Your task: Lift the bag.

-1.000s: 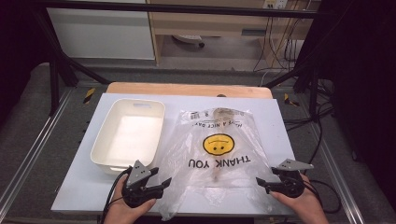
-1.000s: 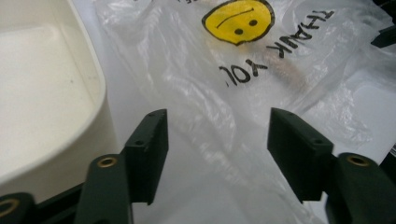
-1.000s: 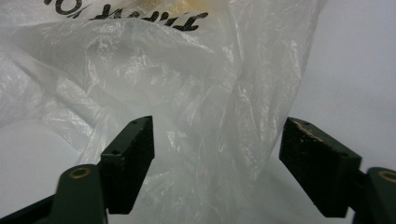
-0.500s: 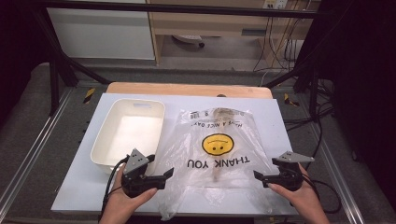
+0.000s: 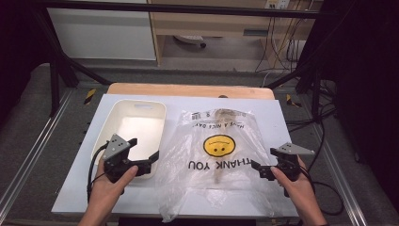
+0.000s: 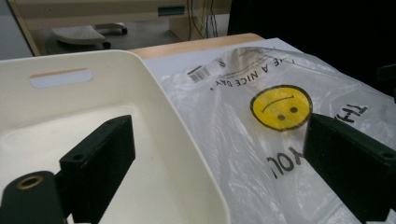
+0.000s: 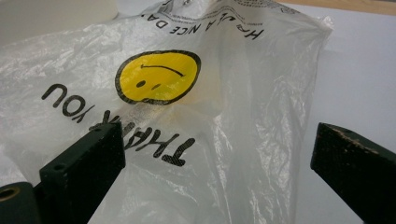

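Observation:
A clear plastic bag (image 5: 219,155) printed with a yellow smiley and "THANK YOU" lies crumpled on the white tabletop (image 5: 277,120). A faint tan shape shows through it below the smiley. A white tray (image 5: 113,123) with nothing in it stands to the bag's left. My left gripper (image 5: 143,149) is open over the tray's near right corner. In the left gripper view (image 6: 217,135) one jaw hangs over the tray (image 6: 154,93) and the other over the bag (image 6: 233,121). My right gripper (image 5: 266,161) is open at the bag's right edge, and its jaws (image 7: 217,135) stand apart before the bag (image 7: 187,93).
A wooden strip (image 5: 188,89) runs along the table's back edge. Black frame posts (image 5: 56,70) stand at both back corners and cables (image 5: 324,141) hang off the right side. Bare tabletop lies right of the bag and in front of the tray.
My left gripper has moved forward and a little left, from the bag's near left edge to the tray's corner. The right gripper has edged forward. Bag and tray lie as before.

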`<move>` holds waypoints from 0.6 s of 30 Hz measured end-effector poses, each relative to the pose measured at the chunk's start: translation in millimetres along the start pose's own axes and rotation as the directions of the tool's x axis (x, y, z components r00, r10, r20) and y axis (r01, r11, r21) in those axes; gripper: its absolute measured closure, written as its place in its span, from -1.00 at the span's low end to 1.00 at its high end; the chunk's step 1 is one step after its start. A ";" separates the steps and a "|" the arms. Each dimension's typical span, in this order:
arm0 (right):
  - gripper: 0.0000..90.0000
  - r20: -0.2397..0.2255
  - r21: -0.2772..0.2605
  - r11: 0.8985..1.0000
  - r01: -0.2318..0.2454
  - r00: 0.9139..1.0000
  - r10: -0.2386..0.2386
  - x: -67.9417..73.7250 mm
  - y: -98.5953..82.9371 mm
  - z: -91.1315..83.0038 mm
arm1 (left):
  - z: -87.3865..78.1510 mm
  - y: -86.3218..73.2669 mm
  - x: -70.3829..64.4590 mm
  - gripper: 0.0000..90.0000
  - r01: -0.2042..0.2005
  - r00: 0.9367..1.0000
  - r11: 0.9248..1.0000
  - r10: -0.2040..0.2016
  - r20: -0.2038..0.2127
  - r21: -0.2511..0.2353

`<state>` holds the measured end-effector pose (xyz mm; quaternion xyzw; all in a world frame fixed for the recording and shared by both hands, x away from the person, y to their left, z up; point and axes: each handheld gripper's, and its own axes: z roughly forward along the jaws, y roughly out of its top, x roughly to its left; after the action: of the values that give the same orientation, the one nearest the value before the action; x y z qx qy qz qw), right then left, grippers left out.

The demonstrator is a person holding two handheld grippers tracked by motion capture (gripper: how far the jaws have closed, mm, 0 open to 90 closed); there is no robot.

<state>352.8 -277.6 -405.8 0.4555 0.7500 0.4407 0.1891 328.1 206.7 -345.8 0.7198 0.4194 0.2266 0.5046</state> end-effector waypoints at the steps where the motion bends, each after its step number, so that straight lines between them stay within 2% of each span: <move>1: -0.91 0.000 -0.007 1.000 0.003 1.000 -0.003 -0.3 1.0 -0.2 | -1.9 1.5 2.3 -0.80 0.002 1.000 1.000 -0.002 -0.007 -0.007; 8: -0.89 0.026 -0.043 0.998 -0.036 0.999 0.037 -4.6 5.4 -2.9 | -15.0 7.2 19.0 -0.82 0.012 0.999 0.999 -0.013 -0.046 -0.034; 14: -0.88 0.048 -0.079 0.995 -0.062 0.997 0.066 -12.6 6.7 -7.7 | -27.9 5.8 37.2 -0.84 0.025 0.998 0.998 -0.028 -0.062 -0.053; 18: -0.87 0.059 -0.088 0.993 -0.074 0.995 0.079 -19.0 5.3 -11.9 | -38.6 3.4 50.9 -0.86 0.030 0.995 0.997 -0.037 -0.093 -0.066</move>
<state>357.1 -298.5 -397.2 0.4889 0.7061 0.4652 0.2147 328.3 269.3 -332.6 0.6846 0.4471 0.2651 0.5111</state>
